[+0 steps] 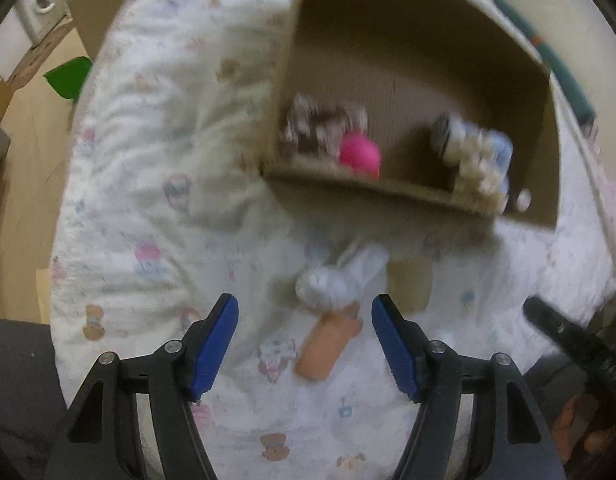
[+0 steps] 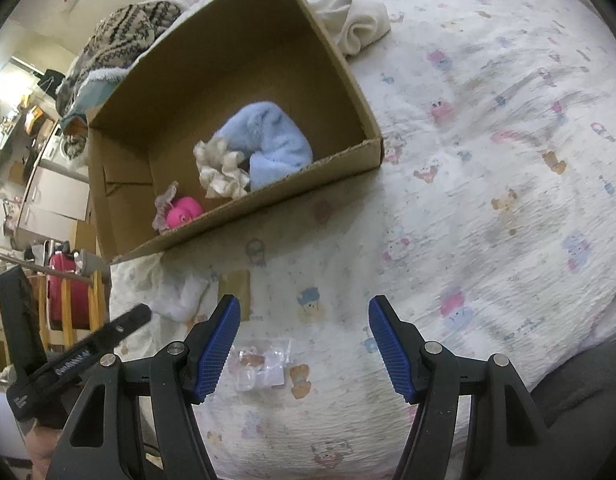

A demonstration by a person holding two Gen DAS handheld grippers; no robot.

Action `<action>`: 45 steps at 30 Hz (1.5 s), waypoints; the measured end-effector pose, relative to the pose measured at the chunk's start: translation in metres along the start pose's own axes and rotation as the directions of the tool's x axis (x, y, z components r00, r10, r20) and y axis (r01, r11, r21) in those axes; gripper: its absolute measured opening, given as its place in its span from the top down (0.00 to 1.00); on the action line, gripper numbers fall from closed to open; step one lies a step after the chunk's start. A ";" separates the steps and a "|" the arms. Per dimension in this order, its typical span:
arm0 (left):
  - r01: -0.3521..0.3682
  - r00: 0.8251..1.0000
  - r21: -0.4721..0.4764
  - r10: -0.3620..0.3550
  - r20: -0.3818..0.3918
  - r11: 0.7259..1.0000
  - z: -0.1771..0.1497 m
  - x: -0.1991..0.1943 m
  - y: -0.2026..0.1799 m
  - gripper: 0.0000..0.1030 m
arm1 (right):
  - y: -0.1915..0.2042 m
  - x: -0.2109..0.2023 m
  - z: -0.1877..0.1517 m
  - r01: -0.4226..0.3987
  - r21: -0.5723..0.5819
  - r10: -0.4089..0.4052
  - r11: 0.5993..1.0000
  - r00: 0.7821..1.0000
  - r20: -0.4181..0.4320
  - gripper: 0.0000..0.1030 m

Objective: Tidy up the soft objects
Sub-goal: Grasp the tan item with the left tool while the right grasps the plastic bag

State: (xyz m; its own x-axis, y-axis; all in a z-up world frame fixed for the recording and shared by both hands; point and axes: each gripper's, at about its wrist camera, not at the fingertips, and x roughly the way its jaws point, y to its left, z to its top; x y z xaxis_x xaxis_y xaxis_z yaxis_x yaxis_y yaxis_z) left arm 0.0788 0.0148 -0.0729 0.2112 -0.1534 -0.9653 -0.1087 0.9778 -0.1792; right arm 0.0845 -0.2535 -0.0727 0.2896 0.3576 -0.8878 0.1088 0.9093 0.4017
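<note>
My left gripper (image 1: 305, 312) points down at the bed (image 1: 148, 208) with its jaws wide and nothing between the pads; a white soft bundle (image 1: 340, 280) lies on the sheet just ahead of them, touching an orange piece (image 1: 328, 344). My right gripper (image 2: 304, 316) is also wide and empty above a small clear packet (image 2: 264, 364). The cardboard box (image 2: 268, 196) holds a blue plush (image 2: 272, 140), a cream scrunchie (image 2: 222, 170) and a pink toy (image 2: 184, 210)

Bed (image 2: 488, 160); cardboard box (image 2: 268, 196); toys.
</note>
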 end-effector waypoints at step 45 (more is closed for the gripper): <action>-0.020 0.997 0.070 0.014 0.082 0.997 -0.016 -0.022 -0.002 0.95 | 0.091 0.101 -0.055 0.160 -0.434 -0.247 0.886 0.957 -0.151 0.74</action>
State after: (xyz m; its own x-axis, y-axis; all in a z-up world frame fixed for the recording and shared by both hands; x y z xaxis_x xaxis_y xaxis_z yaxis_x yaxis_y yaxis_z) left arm 0.0586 0.0137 -0.0547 0.2889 -0.1270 -0.9489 -0.0443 0.9883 -0.1458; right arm 0.0711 -0.1227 -0.1384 0.1063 0.1496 -0.9830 -0.2702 0.9558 0.1162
